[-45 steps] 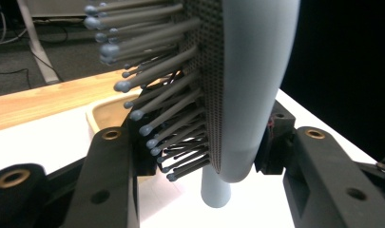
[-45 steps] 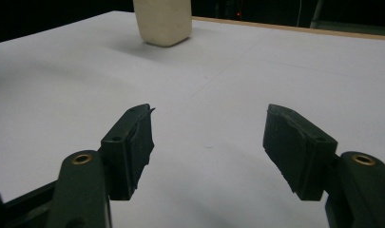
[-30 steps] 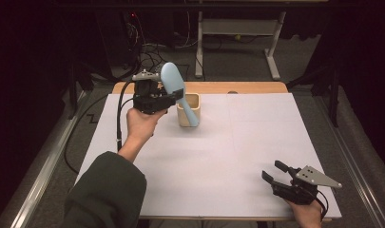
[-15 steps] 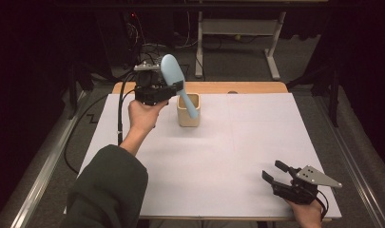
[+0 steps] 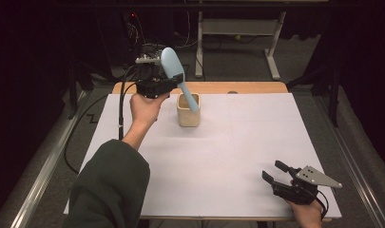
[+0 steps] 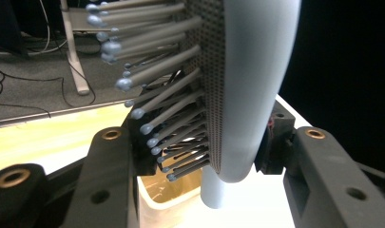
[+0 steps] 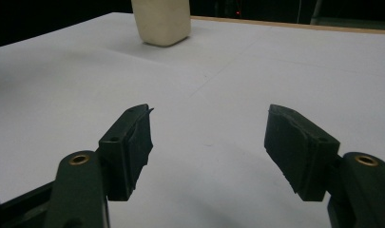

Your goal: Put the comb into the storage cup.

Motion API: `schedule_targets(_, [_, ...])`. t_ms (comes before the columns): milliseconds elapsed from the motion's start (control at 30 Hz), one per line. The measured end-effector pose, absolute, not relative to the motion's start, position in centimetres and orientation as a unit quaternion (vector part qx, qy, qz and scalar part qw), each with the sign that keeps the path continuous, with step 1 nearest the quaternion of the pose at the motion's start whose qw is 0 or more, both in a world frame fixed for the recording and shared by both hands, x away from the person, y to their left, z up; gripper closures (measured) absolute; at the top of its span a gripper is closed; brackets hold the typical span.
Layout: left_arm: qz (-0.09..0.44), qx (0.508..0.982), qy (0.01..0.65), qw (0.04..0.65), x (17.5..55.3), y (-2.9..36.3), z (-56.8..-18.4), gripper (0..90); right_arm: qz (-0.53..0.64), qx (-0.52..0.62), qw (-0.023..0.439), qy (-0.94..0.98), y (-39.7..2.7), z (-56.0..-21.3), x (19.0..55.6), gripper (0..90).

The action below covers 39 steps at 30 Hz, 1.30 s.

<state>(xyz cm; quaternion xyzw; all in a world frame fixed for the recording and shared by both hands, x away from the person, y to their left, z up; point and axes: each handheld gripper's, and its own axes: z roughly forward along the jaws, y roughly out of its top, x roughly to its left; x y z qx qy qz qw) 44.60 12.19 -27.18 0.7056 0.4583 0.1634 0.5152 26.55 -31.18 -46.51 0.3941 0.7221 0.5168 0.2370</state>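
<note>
Left gripper (image 5: 158,86) first: up at the far left of the table, jaws clamped tight on the light-blue hairbrush (image 5: 172,69), no slack. In the left gripper view my pads sit either side of the brush head (image 6: 249,90), bristles (image 6: 157,90) sticking out to the left. Brush is tilted, head up and to the far side, handle (image 5: 190,97) slanting down-right w/ its tip at the mouth of the cream cup (image 5: 188,110). Can't tell if the tip is touching the rim or inside wall; it's right at the opening.

Progress, as I read it: pick-up is done, brush is airborne and lined up over the cup. Left to do: get the handle properly seated in the cup, let go, pull clear. I'd call it past halfway, w/ the fiddly bit ahead, since a tilted handle could nudge or tip that cup.

Middle of the white table (image 5: 218,156): bare sheet.

Near right: my right gripper (image 5: 275,175) low by the table edge, jaws spread wide, holding nothing. Its own view has both pads (image 7: 135,142) apart over bare table, cup (image 7: 161,19) well off at the far side. Idle for now.
</note>
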Motion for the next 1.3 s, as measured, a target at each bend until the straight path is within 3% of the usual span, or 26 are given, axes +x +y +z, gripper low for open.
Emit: schedule_targets(1300, [0.193,0.708,0.487,0.473,47.7,10.9,-29.8,53.3,0.521,0.391,0.236,0.721,-31.2,-46.5,26.5,33.9])
